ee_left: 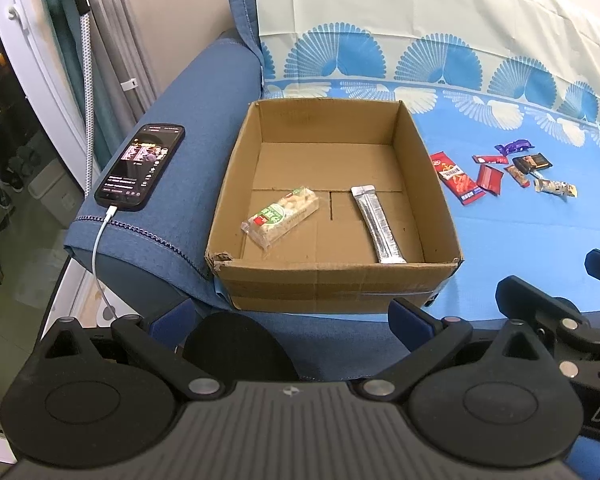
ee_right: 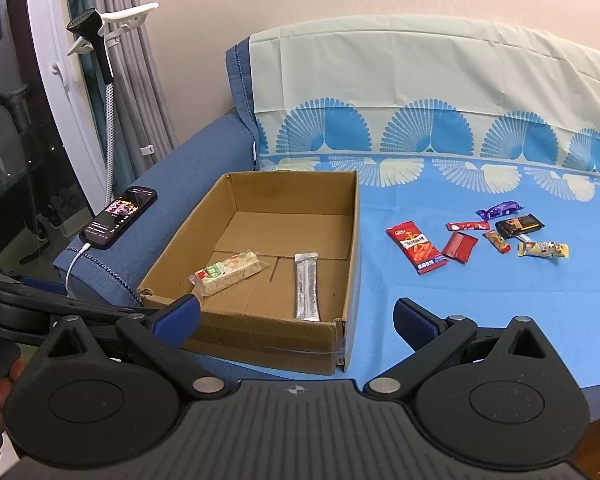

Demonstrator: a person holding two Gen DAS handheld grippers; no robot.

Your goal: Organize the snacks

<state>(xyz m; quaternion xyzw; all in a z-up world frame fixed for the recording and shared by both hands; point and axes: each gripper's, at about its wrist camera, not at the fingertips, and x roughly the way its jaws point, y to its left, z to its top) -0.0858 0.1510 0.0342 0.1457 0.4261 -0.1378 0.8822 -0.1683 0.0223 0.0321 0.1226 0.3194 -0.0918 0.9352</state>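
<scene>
An open cardboard box [ee_left: 432, 184] [ee_right: 244, 328] sits on the blue sheet. Inside lie a clear pack of pale biscuits with a green label [ee_left: 281, 215] [ee_right: 229, 271] and a silver stick sachet [ee_left: 377, 223] [ee_right: 306, 286]. To the right of the box, several small snacks lie loose: a long red pack [ee_left: 456, 178] [ee_right: 417, 246], a red square pack [ee_right: 460, 246], a purple candy [ee_right: 499, 209], a dark bar [ee_right: 519, 224]. My left gripper [ee_left: 290, 322] is open and empty, in front of the box. My right gripper [ee_right: 296, 316] is open and empty, near the box's front wall.
A phone [ee_left: 141, 166] [ee_right: 118, 216] on a white charging cable lies on the blue sofa arm left of the box. A patterned sheet [ee_right: 500, 300] covers the seat and backrest. A glass door and curtains stand at far left.
</scene>
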